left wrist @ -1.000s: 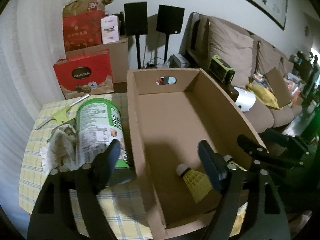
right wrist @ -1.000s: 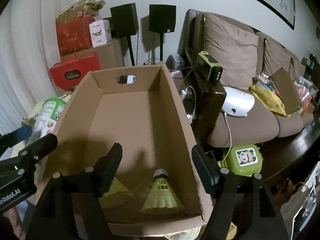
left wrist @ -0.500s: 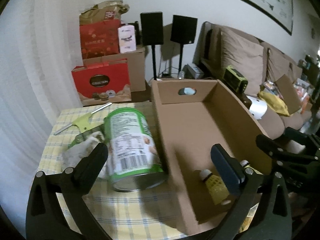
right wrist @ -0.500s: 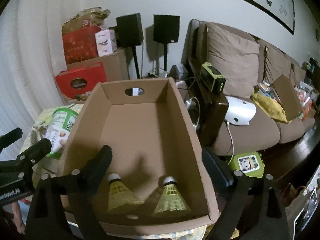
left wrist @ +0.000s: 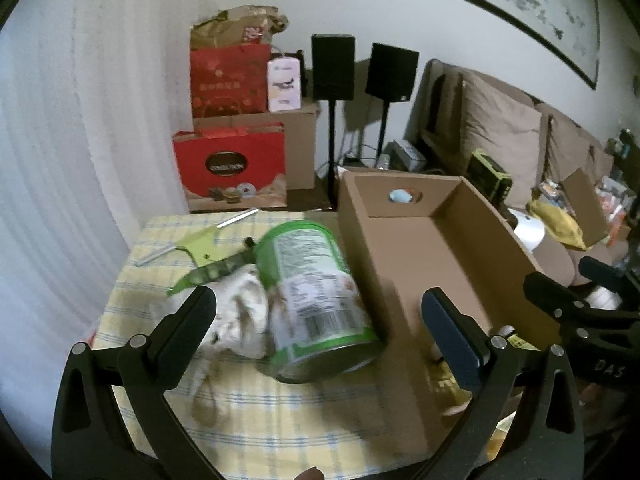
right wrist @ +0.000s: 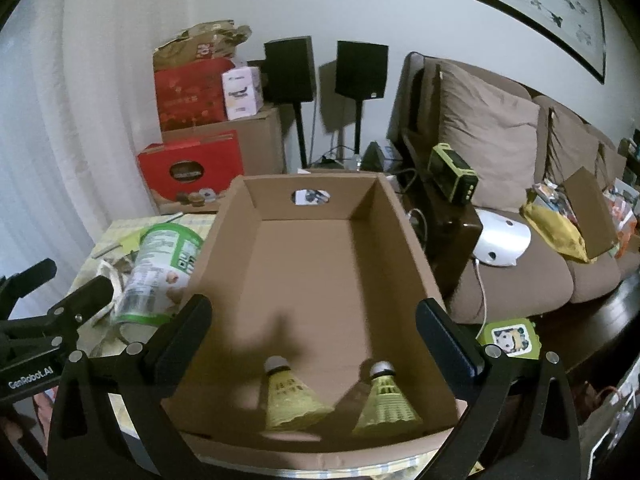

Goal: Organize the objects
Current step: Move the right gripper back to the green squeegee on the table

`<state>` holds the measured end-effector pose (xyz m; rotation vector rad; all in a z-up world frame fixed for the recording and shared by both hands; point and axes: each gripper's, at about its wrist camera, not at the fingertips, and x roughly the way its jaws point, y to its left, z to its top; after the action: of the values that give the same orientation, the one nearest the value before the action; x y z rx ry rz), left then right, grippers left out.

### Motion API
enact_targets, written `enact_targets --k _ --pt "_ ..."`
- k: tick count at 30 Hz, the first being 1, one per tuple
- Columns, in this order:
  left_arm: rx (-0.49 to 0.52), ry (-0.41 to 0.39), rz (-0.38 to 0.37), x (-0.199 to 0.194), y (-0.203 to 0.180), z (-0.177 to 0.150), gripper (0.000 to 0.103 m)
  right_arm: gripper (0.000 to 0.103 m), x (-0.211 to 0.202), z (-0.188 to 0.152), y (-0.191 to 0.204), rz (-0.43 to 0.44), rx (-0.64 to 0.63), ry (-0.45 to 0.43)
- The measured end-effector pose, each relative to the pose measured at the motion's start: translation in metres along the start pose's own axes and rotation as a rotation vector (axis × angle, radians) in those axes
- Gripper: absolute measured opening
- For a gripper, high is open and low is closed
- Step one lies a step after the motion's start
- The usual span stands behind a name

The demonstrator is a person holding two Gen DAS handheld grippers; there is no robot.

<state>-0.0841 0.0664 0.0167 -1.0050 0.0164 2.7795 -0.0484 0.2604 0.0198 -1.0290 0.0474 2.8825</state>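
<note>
An open cardboard box (right wrist: pixel 312 264) stands on the table; it also shows in the left wrist view (left wrist: pixel 444 252). Two yellow shuttlecocks (right wrist: pixel 292 400) (right wrist: pixel 386 402) lie at its near end. A green can (left wrist: pixel 316 300) lies on its side left of the box, also in the right wrist view (right wrist: pixel 160 272). A crumpled white cloth (left wrist: pixel 236 320) lies against the can. My left gripper (left wrist: pixel 320 328) is open and empty, above the can. My right gripper (right wrist: pixel 312 332) is open and empty, above the box's near end.
A yellow checked tablecloth (left wrist: pixel 280 412) covers the table. A green-handled tool (left wrist: pixel 200 244) and a green strip (left wrist: pixel 212 272) lie behind the can. Red gift boxes (left wrist: pixel 230 168), speakers (left wrist: pixel 332 68) and a sofa (right wrist: pixel 500 208) stand beyond. A green clock (right wrist: pixel 510 338) sits right of the box.
My left gripper has moved left from over the box to over the can. My right gripper has opened wider and drawn back; both shuttlecocks now lie in full view.
</note>
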Motion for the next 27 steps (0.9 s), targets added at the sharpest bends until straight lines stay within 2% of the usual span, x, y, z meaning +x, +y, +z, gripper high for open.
enact_targets --k 7,19,27 --pt "-0.036 0.004 0.041 -0.002 0.033 0.001 0.103 0.102 0.001 0.008 0.022 0.037 -0.016 -0.008" --pt "-0.145 0.026 0.112 0.004 0.118 0.006 0.103 0.102 0.014 0.017 0.059 0.101 -0.089 0.002" --pt "-0.204 0.070 0.104 0.015 0.153 0.005 0.103 0.101 0.026 0.026 0.087 0.140 -0.148 0.013"
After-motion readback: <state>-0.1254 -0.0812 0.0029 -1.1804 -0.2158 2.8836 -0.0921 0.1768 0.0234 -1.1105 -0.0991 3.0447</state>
